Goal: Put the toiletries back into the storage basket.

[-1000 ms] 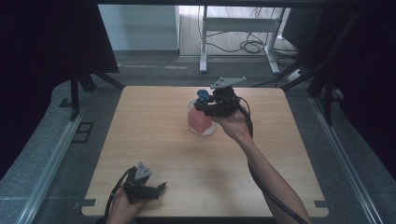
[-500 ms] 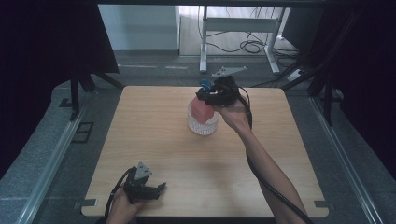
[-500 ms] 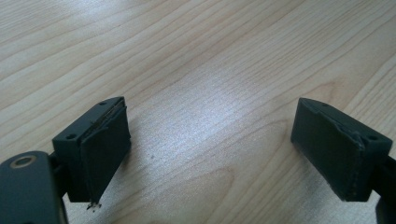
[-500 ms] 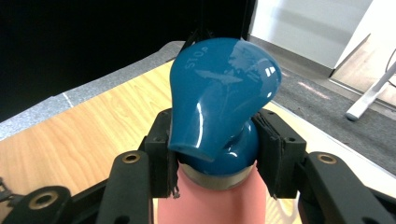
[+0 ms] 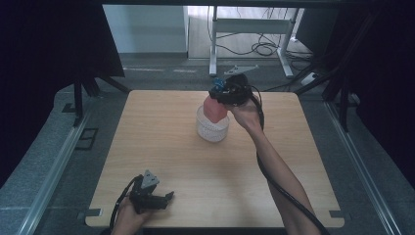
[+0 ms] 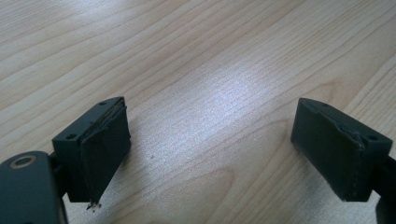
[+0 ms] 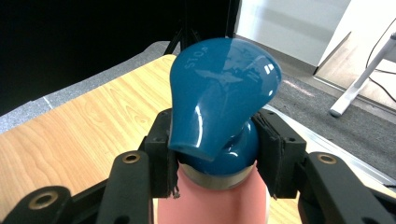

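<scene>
Right tongs clamped on the neck of a glossy blue bulb-shaped cap, black pads pressed to both sides just above a thin metal collar. Below the collar, a pale pink cylindrical body, seen from above as a pink bottle standing upright inside a white ribbed round cup. Cup resting on the light wooden desk, towards the far edge and a little right of centre. Right tongs over the bottle top in the high view, forearm stretched forward from the lower right, black cable trailing along it. Left tongs low at the near left corner of the desk, well apart from cup and bottle, held in a hand at the bottom edge. Left tongs gaping wide in their own view, nothing between the two black pads, bare wood grain just beneath.
</scene>
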`<action>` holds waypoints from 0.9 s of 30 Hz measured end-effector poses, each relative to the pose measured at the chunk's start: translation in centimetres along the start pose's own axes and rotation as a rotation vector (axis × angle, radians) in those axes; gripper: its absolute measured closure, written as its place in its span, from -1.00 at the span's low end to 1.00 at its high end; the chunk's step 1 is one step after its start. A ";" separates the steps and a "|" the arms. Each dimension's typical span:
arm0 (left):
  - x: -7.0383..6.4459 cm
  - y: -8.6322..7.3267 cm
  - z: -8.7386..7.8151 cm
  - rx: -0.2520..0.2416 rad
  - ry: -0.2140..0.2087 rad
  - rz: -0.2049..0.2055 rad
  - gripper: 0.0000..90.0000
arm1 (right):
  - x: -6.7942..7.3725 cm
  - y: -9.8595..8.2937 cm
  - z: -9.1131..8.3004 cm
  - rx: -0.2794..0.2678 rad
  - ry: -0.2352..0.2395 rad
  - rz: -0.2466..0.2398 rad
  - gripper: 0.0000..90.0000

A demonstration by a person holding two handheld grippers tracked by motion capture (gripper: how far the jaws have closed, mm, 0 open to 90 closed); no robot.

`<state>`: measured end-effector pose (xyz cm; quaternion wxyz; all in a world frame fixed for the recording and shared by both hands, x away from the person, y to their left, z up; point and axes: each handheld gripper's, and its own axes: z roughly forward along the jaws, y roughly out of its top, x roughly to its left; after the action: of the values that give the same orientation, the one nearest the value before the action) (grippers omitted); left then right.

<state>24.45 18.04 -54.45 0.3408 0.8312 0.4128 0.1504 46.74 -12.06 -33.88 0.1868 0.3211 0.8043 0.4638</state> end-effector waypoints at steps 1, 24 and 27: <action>0.0 0.0 0.0 0.000 0.000 0.000 -0.75 | -0.1 -0.1 0.1 0.001 0.000 0.001 0.17; 0.0 0.0 0.0 0.005 0.000 0.002 -0.75 | -0.5 -2.2 2.9 0.042 0.009 0.003 0.17; 0.0 0.0 0.0 0.005 0.000 0.002 -0.75 | -0.5 -2.6 3.2 0.049 0.010 0.001 0.17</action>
<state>24.44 18.07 -54.43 0.3387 0.8325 0.4121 0.1497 48.17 -11.35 -37.77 0.1746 0.3238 0.8161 0.4457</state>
